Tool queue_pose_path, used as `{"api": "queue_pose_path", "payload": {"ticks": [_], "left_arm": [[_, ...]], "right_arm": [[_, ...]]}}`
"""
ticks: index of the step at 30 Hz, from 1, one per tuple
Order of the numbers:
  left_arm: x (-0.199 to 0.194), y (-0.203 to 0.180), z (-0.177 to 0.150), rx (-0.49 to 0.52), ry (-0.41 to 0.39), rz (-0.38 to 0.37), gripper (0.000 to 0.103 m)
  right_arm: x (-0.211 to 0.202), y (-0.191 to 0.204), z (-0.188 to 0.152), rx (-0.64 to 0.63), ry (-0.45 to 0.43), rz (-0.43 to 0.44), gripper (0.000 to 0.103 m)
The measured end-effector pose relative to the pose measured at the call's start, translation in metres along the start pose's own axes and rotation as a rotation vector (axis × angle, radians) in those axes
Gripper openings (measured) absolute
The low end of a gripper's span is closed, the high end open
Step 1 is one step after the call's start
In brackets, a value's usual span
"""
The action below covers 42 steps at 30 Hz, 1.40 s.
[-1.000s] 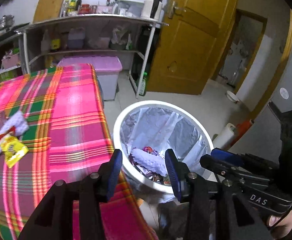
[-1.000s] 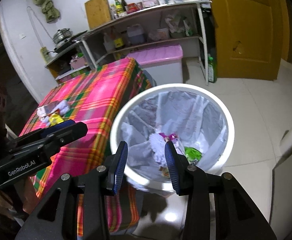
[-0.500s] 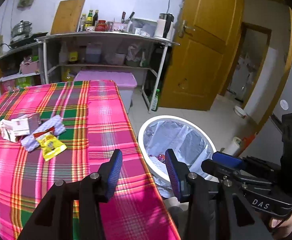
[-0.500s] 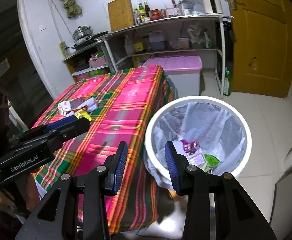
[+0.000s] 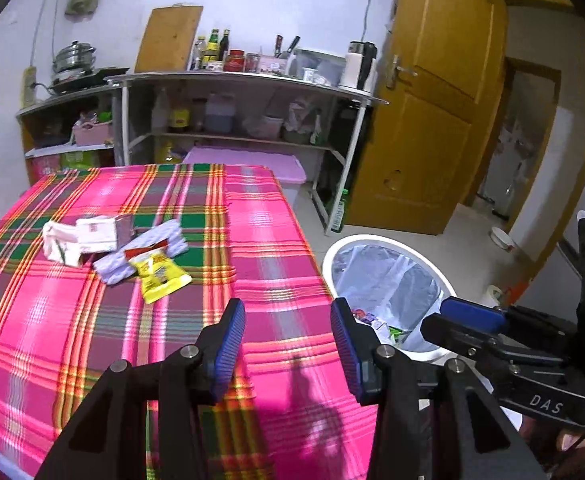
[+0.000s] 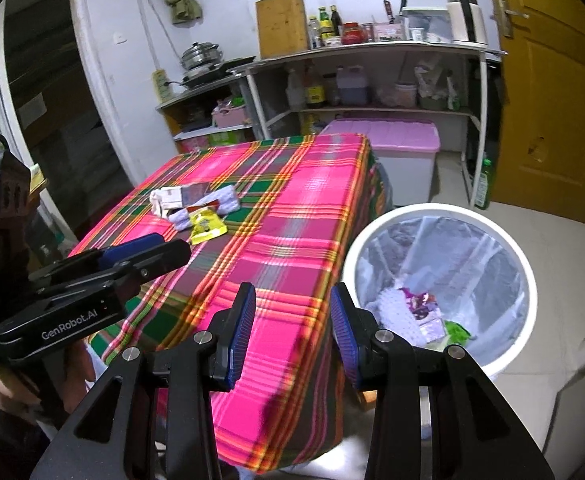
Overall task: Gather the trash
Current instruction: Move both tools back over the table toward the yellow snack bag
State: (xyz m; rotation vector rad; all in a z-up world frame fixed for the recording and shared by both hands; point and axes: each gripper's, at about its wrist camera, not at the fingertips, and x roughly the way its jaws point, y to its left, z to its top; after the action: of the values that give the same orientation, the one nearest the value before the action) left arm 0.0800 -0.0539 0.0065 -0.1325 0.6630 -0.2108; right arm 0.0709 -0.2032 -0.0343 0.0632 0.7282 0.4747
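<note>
Left wrist view showed the left gripper with jaws apart and empty above the plaid tablecloth. The remaining trash, a yellow packet with a white carton just behind, lay ahead and to the left, the packet's long axis slanting across the reach. The right gripper, equally empty, hung farther off, nearer the bin.

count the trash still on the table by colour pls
white carton: 1
pale purple packet: 1
yellow packet: 1
total: 3, all in one cluster on the tablecloth
</note>
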Motion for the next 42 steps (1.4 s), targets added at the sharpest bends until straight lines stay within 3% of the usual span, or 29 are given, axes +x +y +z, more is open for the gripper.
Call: {"api": "queue_pose_path", "payload": {"ticks": [28, 40, 42], "left_arm": [[-0.024, 0.089, -0.017, -0.131, -0.008, 0.154, 0.044], [-0.026, 0.130, -0.013, -0.177, -0.022, 0.166, 0.044], [-0.025, 0.137, -0.011, -0.183, -0.025, 0.166, 0.044]], "right_arm": [[0.038, 0.046, 0.018, -0.092, 0.081, 0.073, 0.040], [0.082, 0.083, 0.040, -0.171, 0.127, 0.110, 0.040], [0.094, 0.089, 0.044, -0.182, 0.136, 0.113, 0.045]]}}
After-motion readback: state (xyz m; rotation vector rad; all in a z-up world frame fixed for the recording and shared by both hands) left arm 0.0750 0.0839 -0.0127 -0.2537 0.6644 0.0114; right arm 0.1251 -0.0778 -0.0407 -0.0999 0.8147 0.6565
